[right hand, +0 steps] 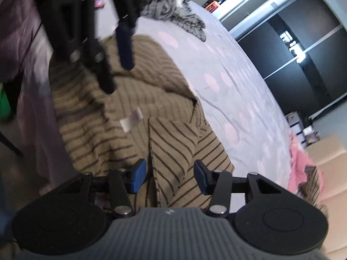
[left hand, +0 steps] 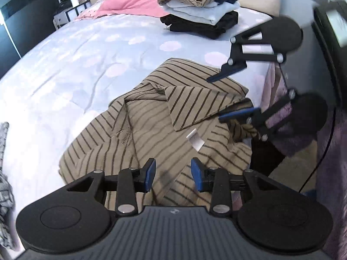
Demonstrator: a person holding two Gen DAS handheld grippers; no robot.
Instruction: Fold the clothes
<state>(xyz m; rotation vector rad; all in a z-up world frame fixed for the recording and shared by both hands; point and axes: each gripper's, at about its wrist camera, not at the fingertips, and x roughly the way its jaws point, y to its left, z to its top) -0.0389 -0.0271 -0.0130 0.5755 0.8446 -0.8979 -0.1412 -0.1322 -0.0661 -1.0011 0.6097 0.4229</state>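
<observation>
A tan shirt with dark stripes [left hand: 151, 125] lies crumpled near the bed's corner, one flap [left hand: 195, 101] folded over and a white label [left hand: 195, 139] showing. My left gripper [left hand: 172, 174] stands open just above the shirt's near edge, holding nothing. At the shirt's right side my right gripper [left hand: 214, 98] is open, its fingers on either side of the flap's edge. In the right wrist view the right gripper [right hand: 169, 174] is open over the striped flap [right hand: 180, 151], and the left gripper [right hand: 118, 79] hangs blurred above the shirt [right hand: 86, 112].
A stack of folded clothes [left hand: 201, 15] with a striped piece on top sits at the bed's far side, beside a pink blanket [left hand: 130, 2]. A grey patterned garment [left hand: 4, 173] lies at the left edge. The light bedspread [left hand: 86, 65] drops off to the right.
</observation>
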